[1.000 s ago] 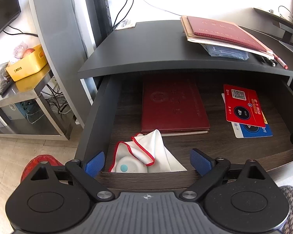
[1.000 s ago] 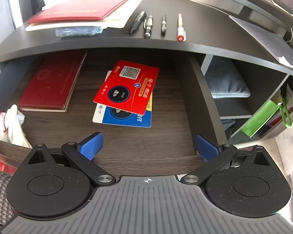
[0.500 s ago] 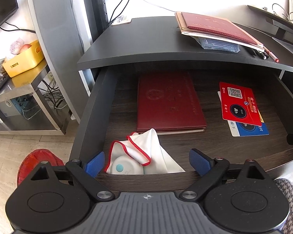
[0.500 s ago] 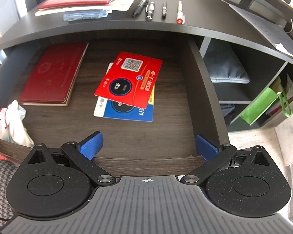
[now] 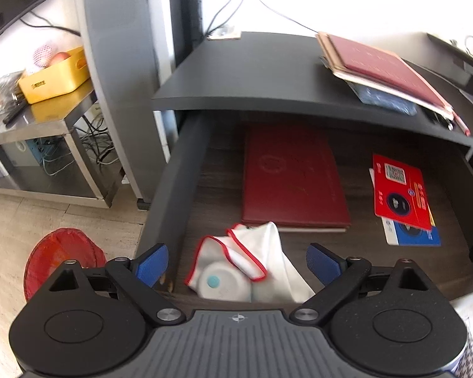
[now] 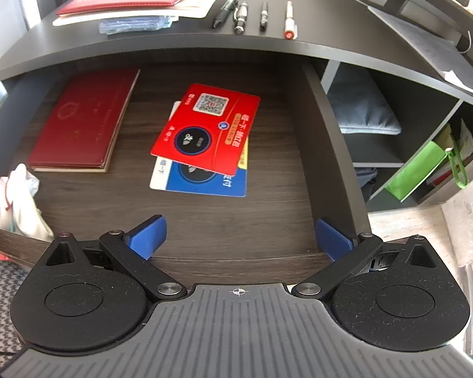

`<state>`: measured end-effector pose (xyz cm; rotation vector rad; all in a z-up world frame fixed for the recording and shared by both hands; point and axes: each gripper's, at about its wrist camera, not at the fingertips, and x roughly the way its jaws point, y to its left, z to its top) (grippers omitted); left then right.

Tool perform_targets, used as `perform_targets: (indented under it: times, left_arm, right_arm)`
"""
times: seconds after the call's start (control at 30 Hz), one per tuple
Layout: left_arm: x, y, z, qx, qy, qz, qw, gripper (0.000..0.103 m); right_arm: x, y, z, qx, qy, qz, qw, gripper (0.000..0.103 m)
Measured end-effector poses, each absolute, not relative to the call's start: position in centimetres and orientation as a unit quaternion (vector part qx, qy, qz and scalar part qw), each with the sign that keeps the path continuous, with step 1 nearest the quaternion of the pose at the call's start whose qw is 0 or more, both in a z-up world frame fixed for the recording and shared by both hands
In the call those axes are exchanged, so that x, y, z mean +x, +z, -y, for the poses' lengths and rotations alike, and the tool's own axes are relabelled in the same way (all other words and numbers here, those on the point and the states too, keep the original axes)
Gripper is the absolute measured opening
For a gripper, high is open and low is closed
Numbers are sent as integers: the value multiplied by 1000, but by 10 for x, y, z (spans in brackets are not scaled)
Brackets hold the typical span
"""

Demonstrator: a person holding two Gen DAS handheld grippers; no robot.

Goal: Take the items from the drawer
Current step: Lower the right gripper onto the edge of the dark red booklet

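Both grippers hover spread and empty over the open dark wood-grain drawer (image 6: pixel 224 220).

The left gripper (image 5: pixel 237 263) is above the white red-edged cloth (image 5: pixel 261 261) at the drawer's front left corner. The right gripper (image 6: pixel 240 235) faces the red plastic card (image 6: pixel 206 134) overlapping a blue card (image 6: pixel 217 184); a dark red booklet (image 6: pixel 82 123) lies left of them, under the black counter (image 6: pixel 268 42).

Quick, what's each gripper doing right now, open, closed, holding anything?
Left gripper: open, empty, above the white red-trimmed cloth.
Right gripper: open, empty.
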<state>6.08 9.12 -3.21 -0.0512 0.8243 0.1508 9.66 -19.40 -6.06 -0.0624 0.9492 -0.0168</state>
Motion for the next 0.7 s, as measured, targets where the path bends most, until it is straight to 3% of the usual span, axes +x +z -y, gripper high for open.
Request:
perform_targets:
  times: [0.3,0.37,0.47,0.6,0.7]
  left_arm:
    - [77,-37,-103,-36,69,-409,909,94]
    - [83,-36,-108,-42,67,-411,908,88]
    - [97,-38,-113,-42,68,-424,902,79]
    - [118,-39,-117,-43,63,-439,895,75]
    - [133,-42,-120,-47,51,-453,889,60]
  right_arm:
    - [106,-41,186,34,44,-417,907,103]
    - [117,-42,182,50,66,-423,902,102]
    - [134,-46,176,72,97,-437,891,89]
    - [162,-53,155,87,124,-457,877,85]
    - [187,-64,142,113,132,-481,860,80]
